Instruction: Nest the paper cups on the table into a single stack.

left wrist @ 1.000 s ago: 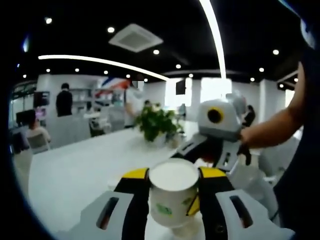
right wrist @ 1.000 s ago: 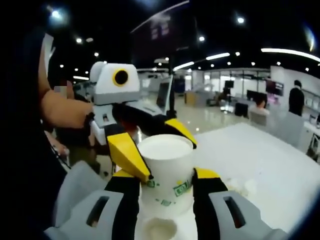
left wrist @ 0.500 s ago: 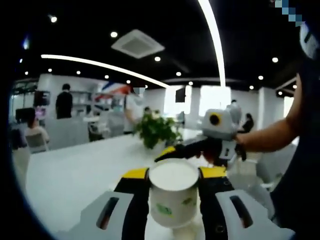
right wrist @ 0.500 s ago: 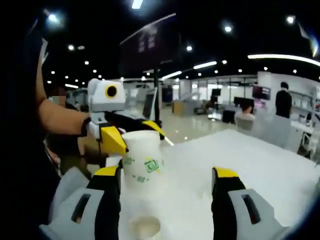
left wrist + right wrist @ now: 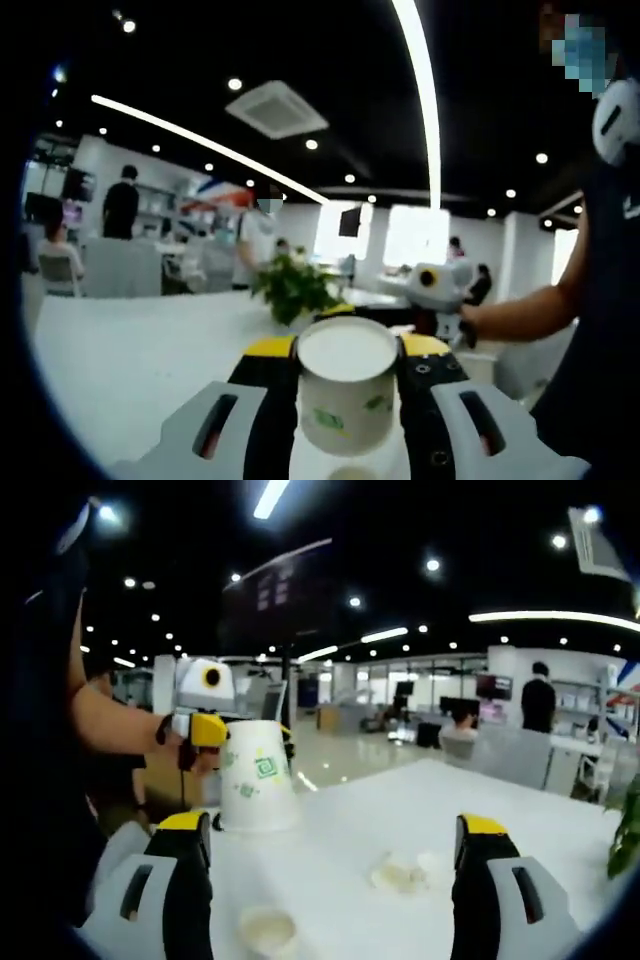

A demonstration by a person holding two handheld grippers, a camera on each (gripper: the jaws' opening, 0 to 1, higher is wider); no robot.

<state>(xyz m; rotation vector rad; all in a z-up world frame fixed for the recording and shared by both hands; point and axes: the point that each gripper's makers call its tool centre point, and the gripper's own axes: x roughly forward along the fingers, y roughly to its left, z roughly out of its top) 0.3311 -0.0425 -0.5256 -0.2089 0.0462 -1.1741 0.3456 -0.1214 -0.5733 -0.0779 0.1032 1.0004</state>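
1. Our left fingers (image 5: 346,360) grasp the cup (image 5: 347,382), upright above the counter (image 5: 120,360); our right fingers (image 5: 335,865) are released and spread wide.
2. From the right fingers the cup (image 5: 252,777) sits up-left, mouth down; the left hand has it.
3. A second ago both pairs clamped it; since then the right has let go and backed off.

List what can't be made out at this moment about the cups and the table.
- Left gripper view: the base of the paper cup is hidden between the left tongs.
- Right gripper view: whether that cup is one cup or several nested is too blurred to tell.
- Right gripper view: the pale objects on the table, one between the right tongs, another farther off, are too blurred to identify.
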